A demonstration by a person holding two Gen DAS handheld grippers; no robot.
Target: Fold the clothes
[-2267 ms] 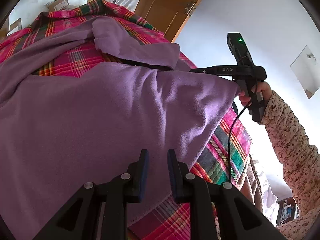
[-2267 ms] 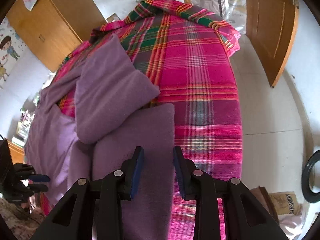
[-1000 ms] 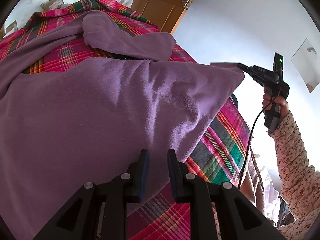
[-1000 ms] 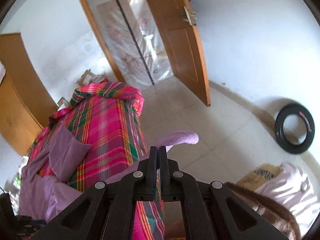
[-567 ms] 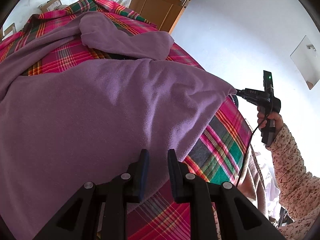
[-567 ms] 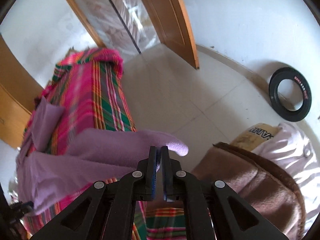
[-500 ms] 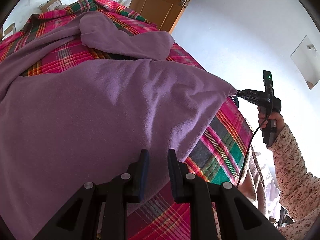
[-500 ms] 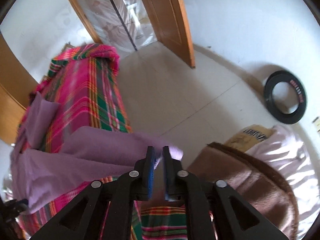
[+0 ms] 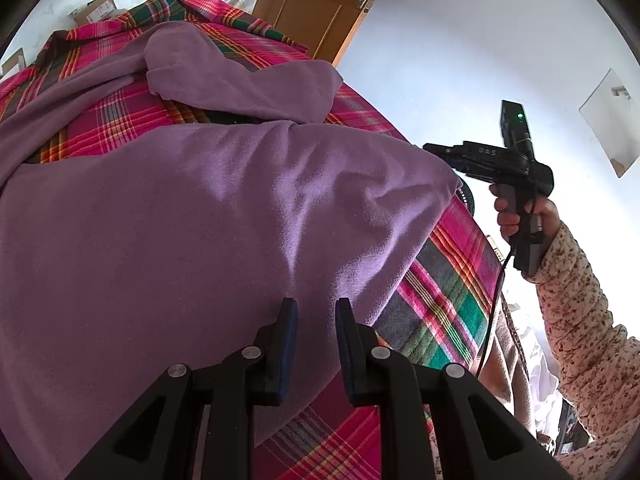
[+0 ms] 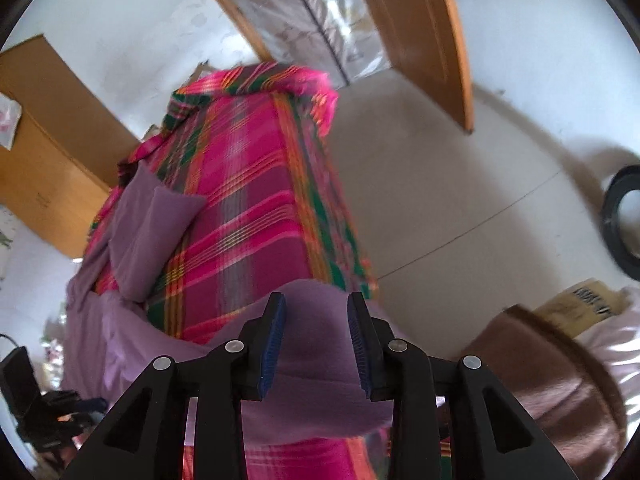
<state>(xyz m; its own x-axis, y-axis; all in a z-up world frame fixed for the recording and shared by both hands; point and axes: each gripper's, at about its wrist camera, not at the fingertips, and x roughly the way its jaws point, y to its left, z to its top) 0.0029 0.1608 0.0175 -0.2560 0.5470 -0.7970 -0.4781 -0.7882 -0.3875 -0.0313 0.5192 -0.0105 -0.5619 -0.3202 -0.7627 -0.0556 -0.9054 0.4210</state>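
Observation:
A purple fleece garment [image 9: 200,220] lies spread over a pink plaid bedspread [image 9: 440,300]. One folded part [image 9: 240,80] rests at its far end. My left gripper [image 9: 316,316] hovers open just over the near hem, with only a narrow gap between its fingers and nothing in it. My right gripper [image 10: 316,332] is open, and the garment's corner [image 10: 320,360] lies loose under and between its fingers at the bed's edge. From the left wrist view, the right gripper [image 9: 432,148] sits just off that corner [image 9: 448,176], held by a hand.
A wooden door [image 10: 420,32] stands open past the bed, with bare floor [image 10: 440,200] to the right. A black ring [image 10: 624,220] and a brown blanket [image 10: 552,368] lie on that side. A wooden wardrobe [image 10: 48,152] is at the left. A floral sleeve [image 9: 580,320] shows at the right.
The right gripper, shut on the garment's corner and pulling it out past the bed's edge, has opened and let the corner drop. The left gripper has stayed put.

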